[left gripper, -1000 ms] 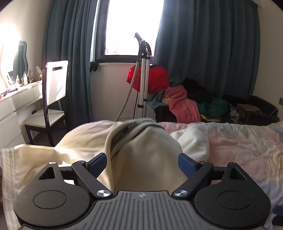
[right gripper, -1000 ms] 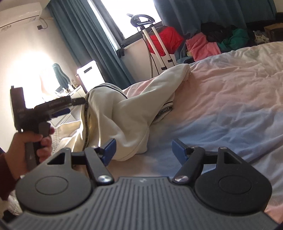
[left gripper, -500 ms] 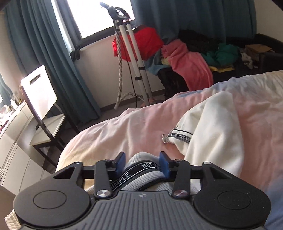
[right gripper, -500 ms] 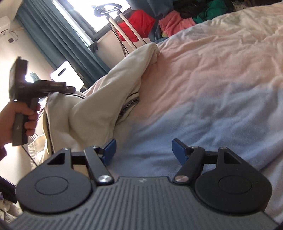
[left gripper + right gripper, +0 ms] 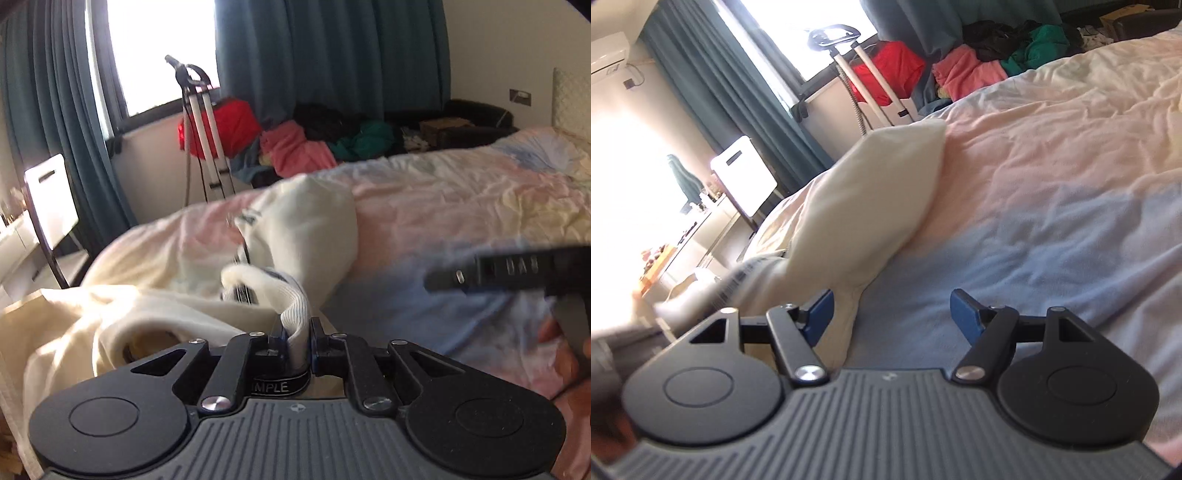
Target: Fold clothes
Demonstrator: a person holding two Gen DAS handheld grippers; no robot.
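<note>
In the left wrist view the left gripper (image 5: 296,341) sits at the bottom centre, and its jaws have just been closing: they now pinch the ribbed white waistband (image 5: 295,314) of a cream garment (image 5: 306,225) (a black band with white lettering shows just under the pads). The rest of the garment spreads up and to the left from the grip, one part lying in loose folds at the lower left and another reaching to a blunt end near the middle of the frame. It lies on a bed (image 5: 461,206) covered with a pink and pale blue sheet. At the right edge of this view the right gripper (image 5: 509,271) appears blurred, side on, with the person's hand (image 5: 561,354) below it.

In the right wrist view the right gripper (image 5: 892,314) has its blue fingers (image 5: 822,314) standing wide apart, with nothing pressed between them; the left finger is just beside the cream cloth (image 5: 871,206), though whether it touches it cannot be told. Bare sheet (image 5: 1052,192) fills the right of that frame.

Behind the bed, at the top of both views, are teal curtains (image 5: 325,55), a white garment steamer (image 5: 199,125) and a pile of clothes (image 5: 295,147).
</note>
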